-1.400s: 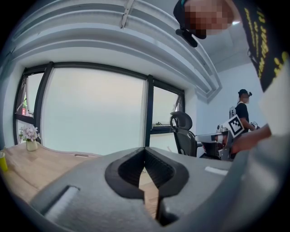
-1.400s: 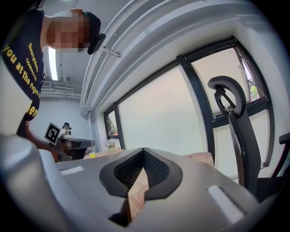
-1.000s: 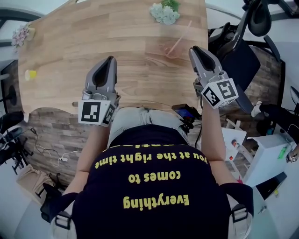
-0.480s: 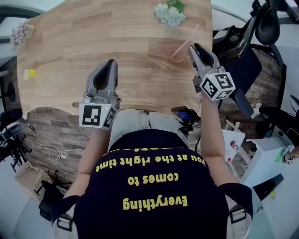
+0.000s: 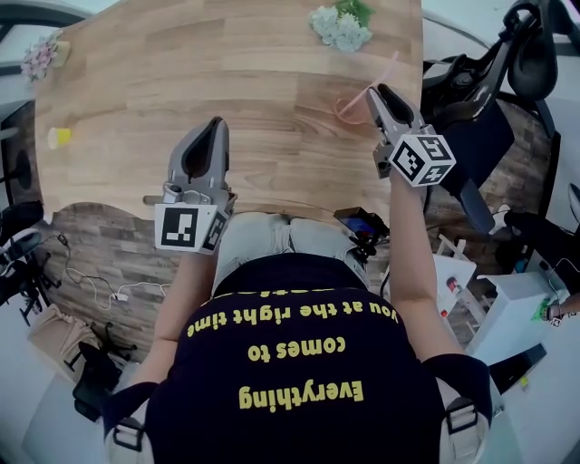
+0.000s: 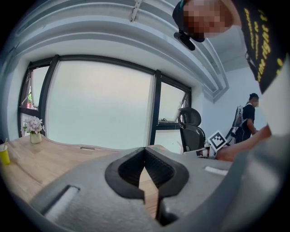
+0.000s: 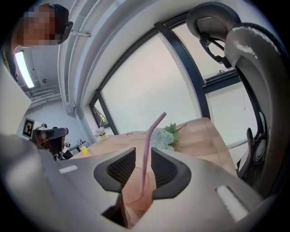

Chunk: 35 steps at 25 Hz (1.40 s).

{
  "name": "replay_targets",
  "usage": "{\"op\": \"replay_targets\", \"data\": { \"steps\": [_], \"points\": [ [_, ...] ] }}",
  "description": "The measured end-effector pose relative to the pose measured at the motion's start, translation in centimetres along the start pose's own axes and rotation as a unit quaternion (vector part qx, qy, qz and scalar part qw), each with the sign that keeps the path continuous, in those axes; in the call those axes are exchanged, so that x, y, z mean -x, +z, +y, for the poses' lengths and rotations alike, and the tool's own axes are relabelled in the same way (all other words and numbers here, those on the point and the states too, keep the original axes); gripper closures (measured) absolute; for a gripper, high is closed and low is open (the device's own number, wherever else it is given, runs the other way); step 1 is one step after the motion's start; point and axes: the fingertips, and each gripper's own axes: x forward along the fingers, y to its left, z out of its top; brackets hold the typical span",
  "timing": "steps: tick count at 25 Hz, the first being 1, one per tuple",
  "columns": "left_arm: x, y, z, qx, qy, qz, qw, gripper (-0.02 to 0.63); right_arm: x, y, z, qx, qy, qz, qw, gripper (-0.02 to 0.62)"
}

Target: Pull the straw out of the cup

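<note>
A pale pink see-through cup stands near the right edge of the wooden table, with a pink bent straw leaning out of it. My right gripper reaches the cup from the near side. In the right gripper view the straw rises between the two jaws of the right gripper and the cup sits just below them. The jaws are opening and the pads stand clear of the straw. My left gripper hovers over the table's near edge, shut and holding nothing.
A bunch of pale flowers lies at the table's far right, just beyond the cup. A small yellow cup and a flower vase stand at the far left. Dark office chairs crowd the table's right side.
My right gripper has moved forward and down to the cup, so the straw now stands at its tips. The left gripper has hardly shifted.
</note>
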Motion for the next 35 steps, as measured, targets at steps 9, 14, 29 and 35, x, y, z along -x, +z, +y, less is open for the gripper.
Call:
{"op": "replay_targets", "data": {
  "steps": [9, 14, 29, 35],
  "points": [
    [-0.2, -0.1, 0.8, 0.003, 0.007, 0.005, 1.0, 0.606, -1.2, -1.0, -0.2, -0.011, -0.003, 0.022, 1.0, 0.497],
    [-0.1, -0.3, 1.2, 0.003, 0.011, 0.007, 0.9999, 0.606, -1.4, -1.5, -0.1, -0.018, -0.006, 0.03, 0.999, 0.517],
    [0.5, -0.9, 1.4, 0.002, 0.021, 0.009, 0.9997, 0.606, -1.1, -0.9, 0.2, -0.022, 0.002, 0.018, 1.0, 0.554],
    [0.9, -1.3, 1.5, 0.002, 0.025, 0.011, 0.9996, 0.606, -0.6, -0.1, 0.6, -0.016, 0.007, 0.005, 1.0, 0.555]
  ]
}}
